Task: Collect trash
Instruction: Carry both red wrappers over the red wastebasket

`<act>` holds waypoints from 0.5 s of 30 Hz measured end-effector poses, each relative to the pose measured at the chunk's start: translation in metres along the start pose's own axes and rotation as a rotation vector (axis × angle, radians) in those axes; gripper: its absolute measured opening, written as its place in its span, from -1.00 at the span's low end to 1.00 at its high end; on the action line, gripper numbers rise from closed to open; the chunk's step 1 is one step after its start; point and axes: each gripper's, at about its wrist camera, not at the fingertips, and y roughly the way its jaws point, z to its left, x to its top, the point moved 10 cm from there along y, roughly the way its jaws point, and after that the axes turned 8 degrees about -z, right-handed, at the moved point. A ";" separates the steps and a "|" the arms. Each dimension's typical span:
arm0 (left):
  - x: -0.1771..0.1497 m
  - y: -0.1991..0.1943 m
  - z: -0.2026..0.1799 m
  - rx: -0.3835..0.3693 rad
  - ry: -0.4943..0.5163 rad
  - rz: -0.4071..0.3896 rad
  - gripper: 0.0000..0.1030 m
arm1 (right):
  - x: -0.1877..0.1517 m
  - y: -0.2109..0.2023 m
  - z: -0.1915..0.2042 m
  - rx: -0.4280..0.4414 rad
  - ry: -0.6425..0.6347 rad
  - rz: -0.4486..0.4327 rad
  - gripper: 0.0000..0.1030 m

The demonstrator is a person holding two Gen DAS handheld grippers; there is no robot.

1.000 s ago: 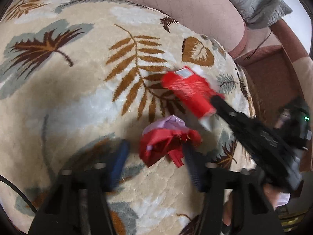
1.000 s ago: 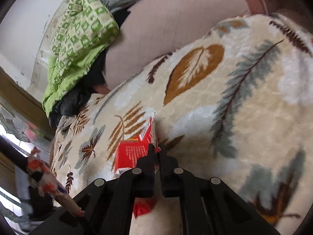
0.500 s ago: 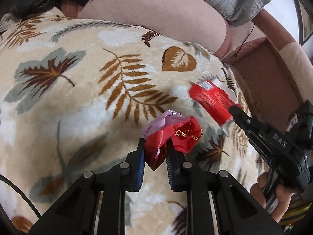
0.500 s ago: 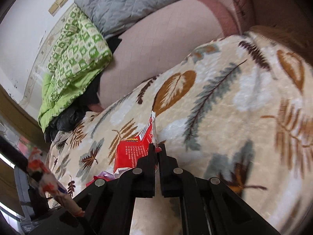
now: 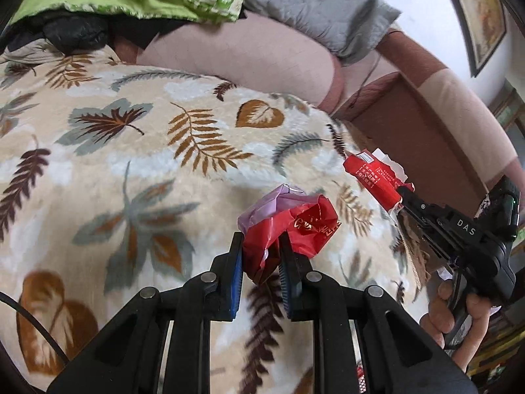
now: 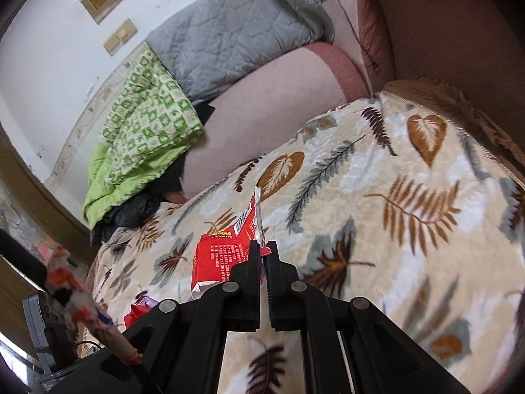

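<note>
Above the leaf-patterned blanket (image 5: 137, 170), I hold trash in both tools. My left gripper (image 5: 261, 256) has its jaws narrowed onto a crumpled red wrapper (image 5: 295, 233), which bulges out past the blue pads with a wad of pale purple plastic (image 5: 272, 203) bunched against it on the far side. Whether the bundle's underside touches the blanket or hangs clear of it I cannot tell.

My right gripper (image 6: 261, 256) has its jaws pressed almost together on the edge of a flat red packet (image 6: 223, 256). In the right wrist view the packet hangs to the left of the jaws, its printed face and barcode turned toward the camera, with a thin strip of its torn edge standing up above the fingertips. In the left wrist view the same packet (image 5: 374, 177) sticks out from the tip of that black gripper, over the blanket's right edge, and my hand (image 5: 456, 308) shows wrapped around the handle below.

Beyond the blanket sits a pink cushion (image 6: 272, 105), with a grey quilted pad (image 6: 229, 36) and a green checked quilt (image 6: 147, 121) piled behind it.
</note>
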 end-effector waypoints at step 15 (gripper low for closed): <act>-0.040 -0.091 -0.052 -0.102 0.034 -0.064 -0.64 | -0.026 -0.130 0.003 0.029 0.033 -0.107 -0.92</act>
